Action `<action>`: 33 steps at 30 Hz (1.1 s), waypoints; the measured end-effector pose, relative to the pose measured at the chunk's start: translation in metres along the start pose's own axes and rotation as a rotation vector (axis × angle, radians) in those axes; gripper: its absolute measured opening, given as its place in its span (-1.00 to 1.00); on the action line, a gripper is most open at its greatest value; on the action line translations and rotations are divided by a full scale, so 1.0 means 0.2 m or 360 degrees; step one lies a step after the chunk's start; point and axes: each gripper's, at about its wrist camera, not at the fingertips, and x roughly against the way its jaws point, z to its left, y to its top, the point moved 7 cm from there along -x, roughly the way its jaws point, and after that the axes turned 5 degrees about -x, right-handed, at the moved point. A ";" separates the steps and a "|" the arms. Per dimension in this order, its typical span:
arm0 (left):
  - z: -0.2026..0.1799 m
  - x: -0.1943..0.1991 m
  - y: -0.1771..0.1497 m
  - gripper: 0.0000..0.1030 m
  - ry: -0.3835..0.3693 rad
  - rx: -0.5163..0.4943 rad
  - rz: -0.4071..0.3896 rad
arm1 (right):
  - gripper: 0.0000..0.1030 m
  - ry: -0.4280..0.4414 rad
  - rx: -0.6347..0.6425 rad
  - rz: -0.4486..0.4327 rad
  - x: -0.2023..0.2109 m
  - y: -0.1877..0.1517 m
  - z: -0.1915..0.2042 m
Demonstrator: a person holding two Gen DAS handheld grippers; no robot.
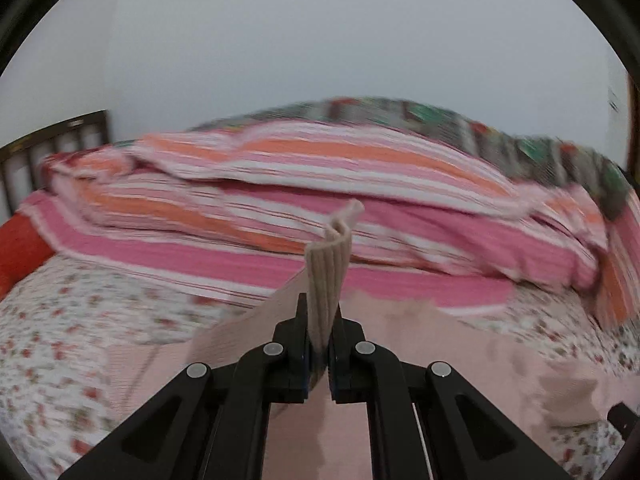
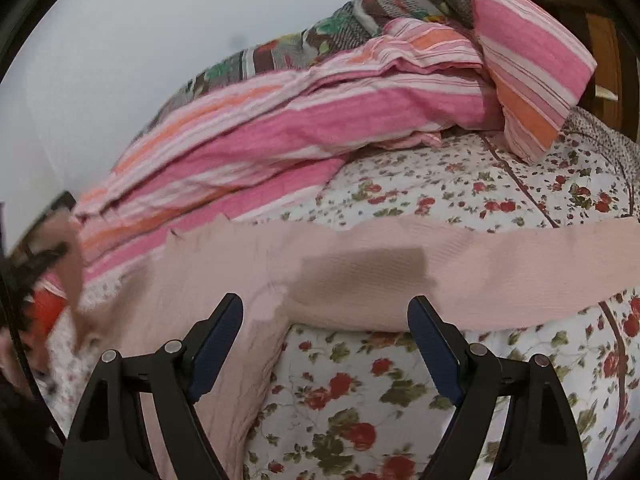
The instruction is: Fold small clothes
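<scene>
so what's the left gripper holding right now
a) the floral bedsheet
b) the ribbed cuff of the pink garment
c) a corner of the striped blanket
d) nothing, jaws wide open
b: in the left wrist view the left gripper has its jaws shut on the ribbed cuff of the pink garment, and the cuff sticks up above them.

Soft, even, shadowless indoor light fills both fisheye views, whose edges bow and darken into black corners, with motion blur smearing the pink-and-orange striped quilt [image 1: 280,200] and the left edge of the right wrist view.
</scene>
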 end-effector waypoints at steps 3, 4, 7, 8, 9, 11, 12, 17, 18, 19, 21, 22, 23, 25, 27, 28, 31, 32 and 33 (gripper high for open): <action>-0.31 -0.05 -0.07 -0.87 -0.0120 -0.0057 0.0055 | 0.64 -0.0008 0.0011 -0.0041 0.04 0.05 -0.03; -0.41 -0.06 -0.10 -0.87 -0.0167 -0.0078 0.0077 | 0.64 -0.0006 -0.0009 -0.0045 0.05 0.07 -0.04; -0.64 -0.09 -0.19 -0.86 -0.0316 -0.0142 0.0146 | 0.64 0.0044 -0.0082 -0.0051 0.06 0.11 -0.08; -0.70 -0.09 -0.22 -0.82 -0.0385 -0.0158 0.0179 | 0.64 0.0046 -0.0105 -0.0052 0.06 0.12 -0.09; -0.75 -0.09 -0.26 -0.80 -0.0479 -0.0166 0.0219 | 0.64 0.0047 -0.0125 -0.0051 0.05 0.13 -0.10; -0.77 -0.08 -0.33 -0.48 -0.0573 -0.0154 0.0307 | 0.64 0.0053 -0.0152 -0.0036 0.03 0.13 -0.08; -0.76 -0.07 -0.34 -0.36 -0.0579 -0.0147 0.0314 | 0.64 0.0053 -0.0148 -0.0030 0.02 0.12 -0.07; -0.38 0.05 -0.34 0.48 -0.0487 -0.0009 0.0182 | 0.63 0.0028 -0.0005 -0.0003 -0.01 0.03 0.08; -0.29 0.06 -0.33 0.48 -0.0472 0.0008 0.0158 | 0.61 0.0039 0.0011 0.0021 -0.01 0.00 0.12; -0.21 0.08 -0.33 0.48 -0.0437 0.0008 0.0146 | 0.49 0.0054 0.0023 0.0041 -0.01 -0.02 0.15; 0.01 0.10 -0.34 0.48 -0.0257 -0.0008 0.0131 | 0.31 0.0052 0.0073 0.0119 -0.02 -0.07 0.24; 0.11 0.10 -0.35 0.48 -0.0187 0.0000 0.0122 | 0.19 0.0035 0.0126 0.0154 -0.01 -0.09 0.30; 0.19 0.10 -0.37 0.48 -0.0133 0.0020 0.0122 | 0.12 0.0037 0.0176 0.0162 -0.01 -0.10 0.34; 0.34 0.07 -0.40 0.48 -0.0082 0.0074 0.0152 | 0.09 0.0009 0.0299 0.0131 -0.02 -0.11 0.43; 0.42 0.02 -0.43 0.48 -0.0061 0.0095 0.0176 | 0.01 -0.0046 0.0392 0.0080 -0.05 -0.10 0.47; 0.45 0.00 -0.44 0.48 -0.0047 0.0096 0.0178 | -0.03 -0.0052 0.0434 0.0079 -0.09 -0.10 0.49; 0.52 -0.03 -0.48 0.48 -0.0055 0.0145 0.0162 | -0.03 -0.0036 0.0453 0.0155 -0.21 -0.13 0.50; 0.54 -0.05 -0.49 0.48 -0.0066 0.0168 0.0156 | -0.03 -0.0036 0.0467 0.0190 -0.26 -0.14 0.50; 0.56 -0.06 -0.50 0.48 -0.0067 0.0201 0.0168 | -0.04 -0.0046 0.0484 0.0211 -0.30 -0.16 0.49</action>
